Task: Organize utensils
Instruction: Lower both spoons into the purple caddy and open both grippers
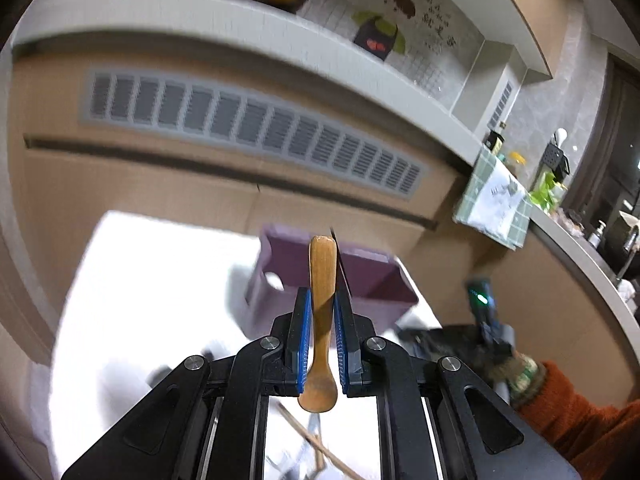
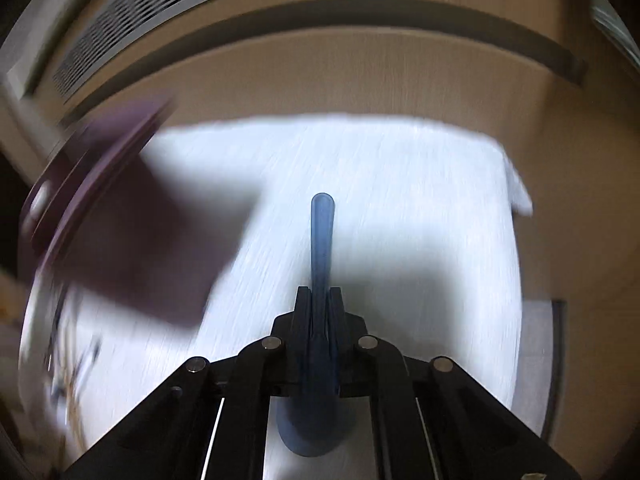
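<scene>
Left claw [image 1: 322, 300] gripping wooden spoon [image 1: 321, 276], purple bin [image 1: 360, 276] beyond

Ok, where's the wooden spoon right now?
In the left wrist view, the wooden spoon is clamped in the left tool, handle pointing forward toward the purple bin on the white table.

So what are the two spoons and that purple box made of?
The brown spoon in the left gripper looks like wood: warm tan, matte, faint grain. The blue spoon in the right gripper looks like plastic or silicone: even colour, smooth, slightly see-through, though blurred. The purple box seems to be matte moulded plastic, with thin walls and a cut-out handle hole.
</scene>
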Demonstrator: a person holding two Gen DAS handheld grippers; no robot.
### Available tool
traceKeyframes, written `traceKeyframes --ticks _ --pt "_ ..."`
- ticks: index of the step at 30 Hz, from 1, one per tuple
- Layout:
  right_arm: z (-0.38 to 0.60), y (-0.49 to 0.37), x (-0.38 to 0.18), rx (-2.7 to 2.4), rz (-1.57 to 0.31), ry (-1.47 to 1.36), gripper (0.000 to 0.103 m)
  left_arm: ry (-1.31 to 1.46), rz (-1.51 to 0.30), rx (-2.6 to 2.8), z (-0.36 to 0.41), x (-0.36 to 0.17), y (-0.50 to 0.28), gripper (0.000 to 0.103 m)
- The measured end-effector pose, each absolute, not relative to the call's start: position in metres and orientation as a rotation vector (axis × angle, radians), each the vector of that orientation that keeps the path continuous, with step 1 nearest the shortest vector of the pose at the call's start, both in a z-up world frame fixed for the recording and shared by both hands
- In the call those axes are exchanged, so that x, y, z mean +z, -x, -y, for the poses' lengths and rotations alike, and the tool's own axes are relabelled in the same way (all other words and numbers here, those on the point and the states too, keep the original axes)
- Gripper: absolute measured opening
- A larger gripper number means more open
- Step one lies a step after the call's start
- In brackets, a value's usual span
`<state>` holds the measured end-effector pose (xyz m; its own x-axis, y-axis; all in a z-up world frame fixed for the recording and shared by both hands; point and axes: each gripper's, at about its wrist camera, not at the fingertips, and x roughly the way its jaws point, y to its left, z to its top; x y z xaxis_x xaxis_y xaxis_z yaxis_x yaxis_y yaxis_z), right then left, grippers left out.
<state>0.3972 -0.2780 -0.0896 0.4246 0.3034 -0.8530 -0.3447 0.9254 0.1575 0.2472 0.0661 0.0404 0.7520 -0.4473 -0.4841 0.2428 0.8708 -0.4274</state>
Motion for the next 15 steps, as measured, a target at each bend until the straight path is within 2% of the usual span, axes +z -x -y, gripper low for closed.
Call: traceKeyframes --ticks 5,11,15 --pt "0.269 -0.309 -0.091 0.491 -1.081 0.102 0.009 0.378 -0.697 -0.436 -0.055 0.01 -0.246 0.012" --pt "0.255 -0.314 -0.094 0.477 -1.042 0.173 0.012 0.346 -0.722 -0.424 -0.045 0.006 -0.23 0.012" --pt "0.239 -0.324 -0.097 0.44 -1.018 0.26 0.01 0.329 -0.736 -0.422 -0.041 0.008 -0.224 0.012"
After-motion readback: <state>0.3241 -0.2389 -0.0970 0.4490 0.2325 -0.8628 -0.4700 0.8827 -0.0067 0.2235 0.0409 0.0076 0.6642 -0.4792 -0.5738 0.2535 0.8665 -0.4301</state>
